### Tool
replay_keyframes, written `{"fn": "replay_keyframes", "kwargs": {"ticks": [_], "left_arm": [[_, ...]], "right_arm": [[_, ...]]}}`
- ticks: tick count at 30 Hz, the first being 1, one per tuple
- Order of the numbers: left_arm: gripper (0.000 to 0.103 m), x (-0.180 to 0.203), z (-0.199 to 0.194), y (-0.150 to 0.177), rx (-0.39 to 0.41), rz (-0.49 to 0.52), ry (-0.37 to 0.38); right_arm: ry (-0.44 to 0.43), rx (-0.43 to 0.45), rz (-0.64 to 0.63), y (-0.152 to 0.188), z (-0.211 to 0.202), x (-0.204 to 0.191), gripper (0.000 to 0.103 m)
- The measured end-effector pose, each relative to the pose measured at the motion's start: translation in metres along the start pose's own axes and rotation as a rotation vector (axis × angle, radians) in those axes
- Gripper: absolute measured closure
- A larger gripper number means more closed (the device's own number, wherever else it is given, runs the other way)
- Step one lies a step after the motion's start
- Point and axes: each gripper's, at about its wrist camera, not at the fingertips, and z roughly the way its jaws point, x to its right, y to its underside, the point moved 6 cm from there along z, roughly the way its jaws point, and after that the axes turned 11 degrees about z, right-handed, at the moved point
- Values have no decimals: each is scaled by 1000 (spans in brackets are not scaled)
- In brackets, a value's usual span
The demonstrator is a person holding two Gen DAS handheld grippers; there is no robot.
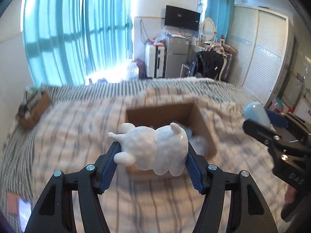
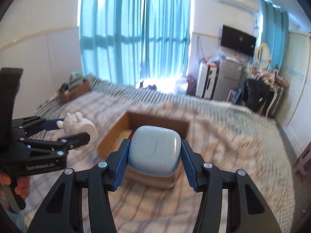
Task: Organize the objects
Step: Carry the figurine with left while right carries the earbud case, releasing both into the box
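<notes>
My left gripper (image 1: 152, 148) is shut on a white animal figurine (image 1: 155, 147) and holds it above the near edge of an open cardboard box (image 1: 202, 122) on the bed. My right gripper (image 2: 154, 149) is shut on a pale blue Huawei earbud case (image 2: 153, 153), held above the same box (image 2: 116, 132). In the right wrist view the left gripper (image 2: 73, 130) and the figurine (image 2: 79, 126) show at the left. In the left wrist view the right gripper (image 1: 258, 124) and the earbud case (image 1: 256, 112) show at the right.
The box sits on a striped, checked bedspread (image 1: 77, 132). A second cardboard box (image 1: 33, 108) with items stands at the bed's far left corner. Beyond the bed are blue curtains (image 1: 68, 38), a fridge (image 1: 176, 58), a suitcase (image 1: 155, 61) and a wardrobe (image 1: 260, 48).
</notes>
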Motion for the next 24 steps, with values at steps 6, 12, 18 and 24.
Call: {"fn": "replay_keyframes", "kwargs": {"ticks": [6, 12, 18, 24], "left_arm": [[37, -2, 38, -65, 34, -17, 39], [36, -4, 113, -57, -14, 33, 18], [37, -2, 178, -15, -85, 81, 77], [37, 6, 203, -4, -105, 122, 93]], "right_arm": [[-12, 43, 10, -71, 25, 12, 51], [-18, -27, 37, -81, 99, 22, 51], [-39, -160, 88, -40, 182, 38, 51], [-49, -207, 102, -15, 220, 47, 51]]}}
